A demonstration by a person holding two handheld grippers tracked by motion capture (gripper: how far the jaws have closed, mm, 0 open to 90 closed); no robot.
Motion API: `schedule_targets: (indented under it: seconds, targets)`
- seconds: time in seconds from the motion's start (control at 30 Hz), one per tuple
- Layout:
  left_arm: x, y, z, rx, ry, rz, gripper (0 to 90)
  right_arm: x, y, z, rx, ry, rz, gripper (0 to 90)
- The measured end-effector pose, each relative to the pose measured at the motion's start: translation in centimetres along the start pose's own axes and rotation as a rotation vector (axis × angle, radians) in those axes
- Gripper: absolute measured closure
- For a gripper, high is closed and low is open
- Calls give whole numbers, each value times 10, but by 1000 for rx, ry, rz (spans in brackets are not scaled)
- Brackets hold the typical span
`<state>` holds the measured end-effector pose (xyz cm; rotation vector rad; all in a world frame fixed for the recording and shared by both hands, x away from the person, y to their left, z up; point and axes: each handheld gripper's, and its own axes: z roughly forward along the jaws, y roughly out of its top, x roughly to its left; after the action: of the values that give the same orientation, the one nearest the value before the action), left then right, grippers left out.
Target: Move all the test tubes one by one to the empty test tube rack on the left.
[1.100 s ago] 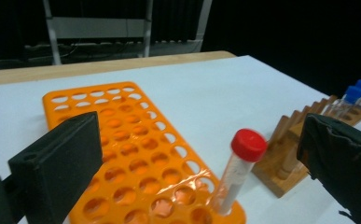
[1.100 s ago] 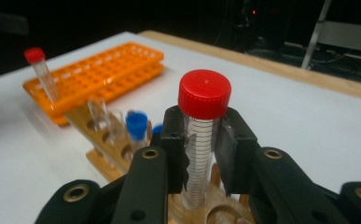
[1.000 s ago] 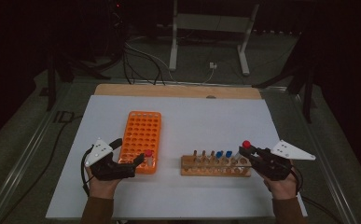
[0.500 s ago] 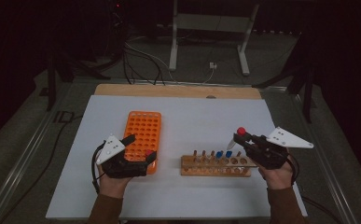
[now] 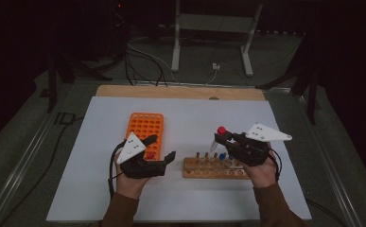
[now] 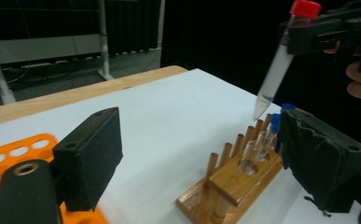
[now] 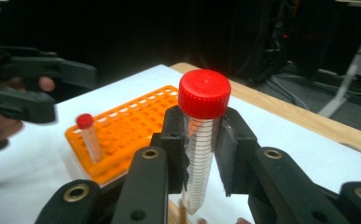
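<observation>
- Waiting with jaws wide, left gripper [image 5: 159,150] hovers beside orange rack [image 5: 143,126].
- Right gripper [image 5: 223,140] clamps red-capped tube [image 5: 218,138], lifted above wooden rack [image 5: 204,171] near bench front edge.
- Next, likely: carry tube left, lower into an orange rack hole.

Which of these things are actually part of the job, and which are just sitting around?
In use:
- red-capped tube, clamped in the right gripper
- orange rack, with another red-capped tube standing in it
- wooden rack with blue-capped tubes
- left gripper, open

Just lying about:
- cables on the floor
- metal stand behind the table
</observation>
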<state>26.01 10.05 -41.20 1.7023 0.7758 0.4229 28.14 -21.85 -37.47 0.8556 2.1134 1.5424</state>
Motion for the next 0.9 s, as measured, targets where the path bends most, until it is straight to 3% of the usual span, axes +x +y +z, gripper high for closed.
schedule_targets:
  seconds: [0.13,0.3,0.57,0.9]
  targets:
    - [-8,2,12,19,-6,5,174,9,4,11,13,28,-11,747]
    - [-16,1,26,39,-25,14,252,17,7,20,25,51,-20,747]
    - [-29,3,43,53,-86,56,462,25,6,29,38,86,-21,746]
    - [-33,5,52,73,-105,61,662,33,4,38,52,122,-26,747]
